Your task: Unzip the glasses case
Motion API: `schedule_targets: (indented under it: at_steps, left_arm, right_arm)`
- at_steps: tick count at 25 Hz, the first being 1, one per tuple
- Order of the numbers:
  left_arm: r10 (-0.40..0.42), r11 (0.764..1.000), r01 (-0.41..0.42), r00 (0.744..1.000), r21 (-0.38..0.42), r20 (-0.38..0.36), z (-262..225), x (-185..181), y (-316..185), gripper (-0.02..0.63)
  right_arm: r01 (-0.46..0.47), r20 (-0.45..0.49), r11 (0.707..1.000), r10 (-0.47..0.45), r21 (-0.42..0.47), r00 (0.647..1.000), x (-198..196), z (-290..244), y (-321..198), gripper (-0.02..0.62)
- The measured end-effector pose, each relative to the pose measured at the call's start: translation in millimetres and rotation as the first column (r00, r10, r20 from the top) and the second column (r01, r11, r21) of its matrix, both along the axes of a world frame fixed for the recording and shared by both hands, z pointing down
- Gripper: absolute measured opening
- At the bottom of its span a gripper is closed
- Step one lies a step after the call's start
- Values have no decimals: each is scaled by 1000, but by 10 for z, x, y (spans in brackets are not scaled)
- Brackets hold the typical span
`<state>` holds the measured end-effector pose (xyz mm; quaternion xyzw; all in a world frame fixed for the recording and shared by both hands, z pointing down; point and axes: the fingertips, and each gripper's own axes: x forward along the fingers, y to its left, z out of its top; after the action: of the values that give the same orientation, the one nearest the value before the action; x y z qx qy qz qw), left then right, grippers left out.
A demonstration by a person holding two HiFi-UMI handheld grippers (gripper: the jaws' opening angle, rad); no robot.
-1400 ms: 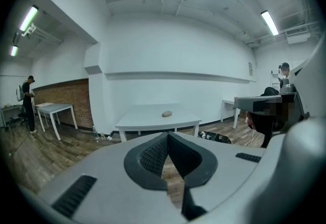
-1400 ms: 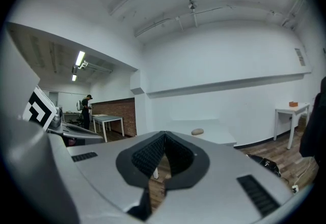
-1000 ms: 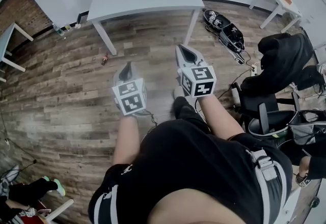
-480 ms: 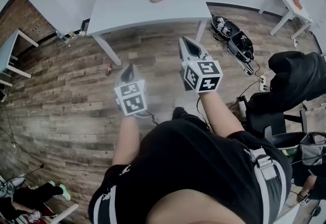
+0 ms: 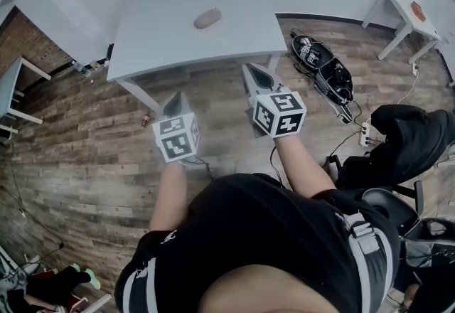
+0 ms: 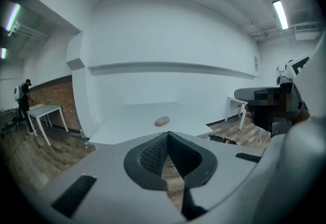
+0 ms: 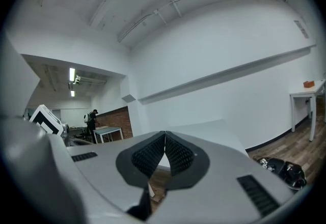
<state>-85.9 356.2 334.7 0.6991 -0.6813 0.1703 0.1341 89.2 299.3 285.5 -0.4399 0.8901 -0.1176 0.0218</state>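
A small beige oval glasses case (image 5: 207,18) lies alone on the white table (image 5: 163,34), toward its far side. It also shows in the left gripper view as a small oval glasses case (image 6: 162,121) on the tabletop (image 6: 127,123) ahead. My left gripper (image 5: 178,98) is held over the wooden floor just short of the table's near edge, its jaws shut and empty (image 6: 167,135). To its right and slightly further forward, my right gripper (image 5: 256,71) reaches the table's near edge, jaws also shut with nothing between them (image 7: 164,135). Both are well short of the case.
Black bags (image 5: 323,66) and cables lie on the floor right of the table. A chair draped in black clothing (image 5: 409,137) stands at the right. Small white tables stand at far right (image 5: 402,9) and far left (image 5: 14,84). A person (image 6: 23,96) stands far off left.
Both grippers and the person carrying them have advanced toward the white table, which now looms larger and closer. The jaws of both have stayed shut.
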Motion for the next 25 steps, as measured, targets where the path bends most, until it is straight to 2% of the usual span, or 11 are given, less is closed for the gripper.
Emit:
schedule_targets:
  at_steps: [3,9,15,18,25]
  left_arm:
    - [-9,1000,9,999,5,40,-6,143,-418,3]
    - [-28,1000,28,999,-7,34,69,338,-755,3]
    - [-42,999,42,999,-26,-5,252,236,-1122,3]
    - [-29,999,28,999,-36,-17,370,186,-1326,3]
    - [19,999,-20,1000,-44,-8,367,115,-2148,3]
  right_arm:
    - [16,-2,1000,-16,-10,1000,132,66,-416,14]
    - [70,-30,997,-71,-29,997,145,204,-825,14]
    - [78,-47,997,-79,-26,996,50,299,-1208,14]
    - [99,-92,995,-101,-32,991,-59,454,-1349,14]
    - [114,-143,993,-114,-9,983,-223,522,-1895,14]
